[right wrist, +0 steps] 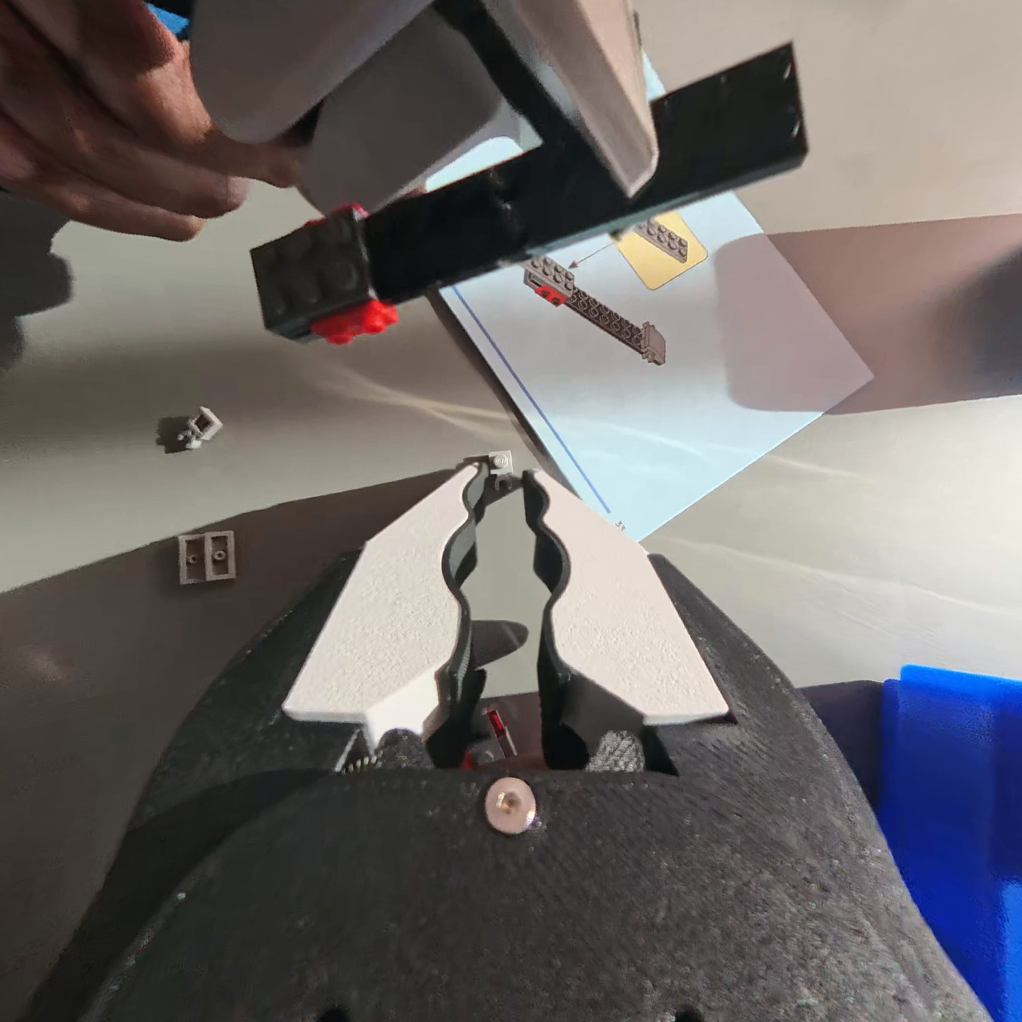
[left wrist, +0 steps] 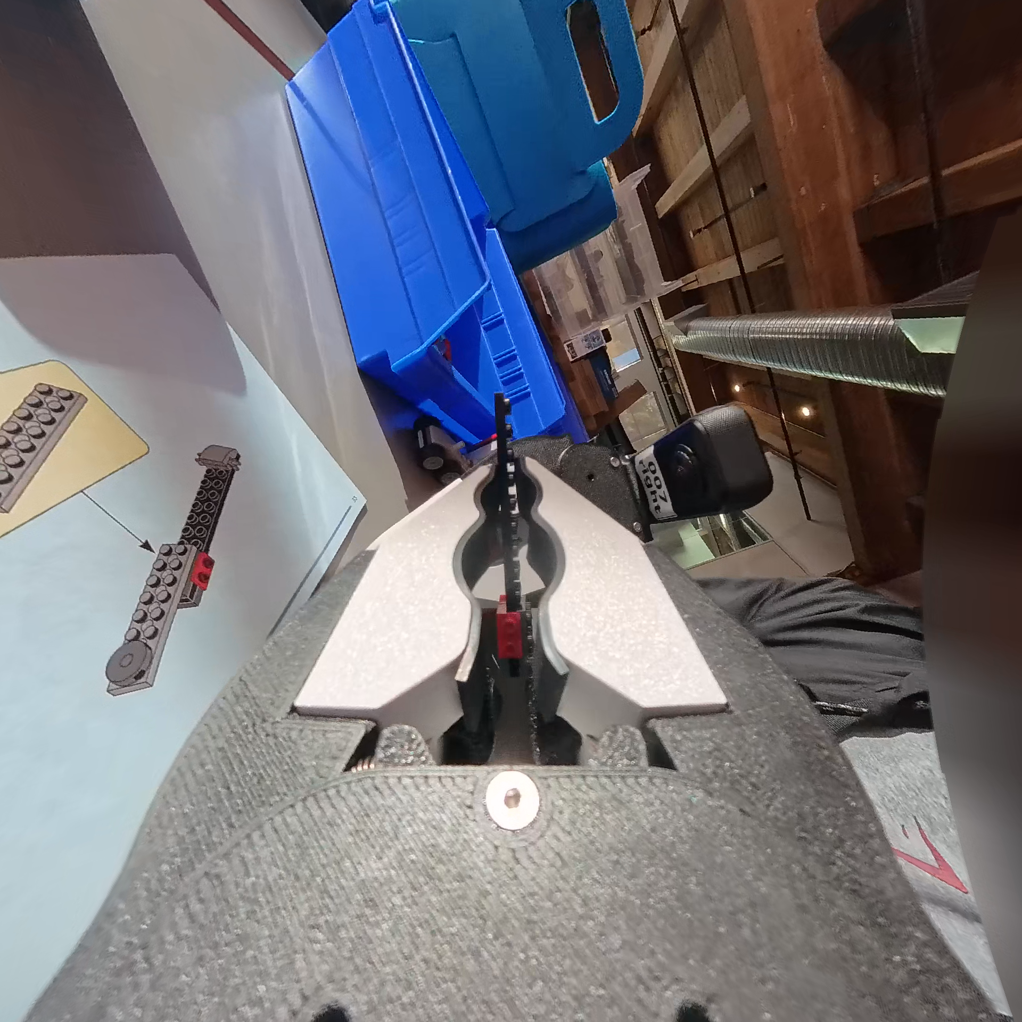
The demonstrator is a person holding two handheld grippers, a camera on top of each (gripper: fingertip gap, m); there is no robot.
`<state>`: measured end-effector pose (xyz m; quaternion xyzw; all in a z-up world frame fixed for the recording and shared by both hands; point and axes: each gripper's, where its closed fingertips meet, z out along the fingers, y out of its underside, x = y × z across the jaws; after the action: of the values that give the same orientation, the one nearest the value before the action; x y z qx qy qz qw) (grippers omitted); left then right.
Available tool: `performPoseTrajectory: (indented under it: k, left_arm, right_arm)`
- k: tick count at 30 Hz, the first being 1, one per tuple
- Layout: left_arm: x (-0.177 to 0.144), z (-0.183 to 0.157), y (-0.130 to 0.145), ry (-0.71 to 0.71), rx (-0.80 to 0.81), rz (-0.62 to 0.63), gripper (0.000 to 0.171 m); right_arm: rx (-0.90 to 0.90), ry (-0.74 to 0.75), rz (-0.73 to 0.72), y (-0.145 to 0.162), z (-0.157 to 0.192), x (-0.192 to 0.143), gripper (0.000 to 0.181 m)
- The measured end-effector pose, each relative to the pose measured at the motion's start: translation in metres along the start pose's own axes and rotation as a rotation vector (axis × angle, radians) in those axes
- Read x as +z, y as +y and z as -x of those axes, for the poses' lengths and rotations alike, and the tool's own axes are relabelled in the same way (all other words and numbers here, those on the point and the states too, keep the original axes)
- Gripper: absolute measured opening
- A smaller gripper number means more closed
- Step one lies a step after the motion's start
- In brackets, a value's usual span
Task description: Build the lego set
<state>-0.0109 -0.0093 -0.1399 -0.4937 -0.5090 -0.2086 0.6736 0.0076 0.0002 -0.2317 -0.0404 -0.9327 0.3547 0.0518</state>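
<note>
Two grippers. Left gripper (left wrist: pixel 509 475) pinches the black plate (left wrist: pixel 511 531), red brick (left wrist: pixel 509 627) attached, aloft over the manual (right wrist: pixel 652 398). Right gripper (right wrist: pixel 500 478), slightly parted, nips a grey stud piece (right wrist: pixel 500 462) at one fingertip. Plate: light, rigid, likely slippery; best gripped mid-length, across its flat faces.

Left gripper (left wrist: pixel 506 470) fingers cover the mid of the black plate assembly (left wrist: pixel 509 498), its rear end lost in shadow w/ the red brick (left wrist: pixel 509 630), while in right wrist view the hand (right wrist: pixel 110 121) is blurred & cut off by frame's top-left edge.
</note>
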Motion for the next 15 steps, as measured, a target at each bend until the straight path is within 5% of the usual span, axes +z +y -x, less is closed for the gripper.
performPoseTrajectory:
  k: [7, 15]
  left_arm:
    - [0.002, 0.006, 0.004, -0.005, -0.053, 0.007, 0.006]
    - [0.011, 0.009, 0.017, 0.002, -0.12, 0.029, 0.005]
  right_arm:
    - [-0.01, 0.008, -0.023, -0.003, 0.001, -0.006, 0.009]
    - [-0.02, 0.145, -0.237, -0.04, -0.018, -0.064, 0.009]
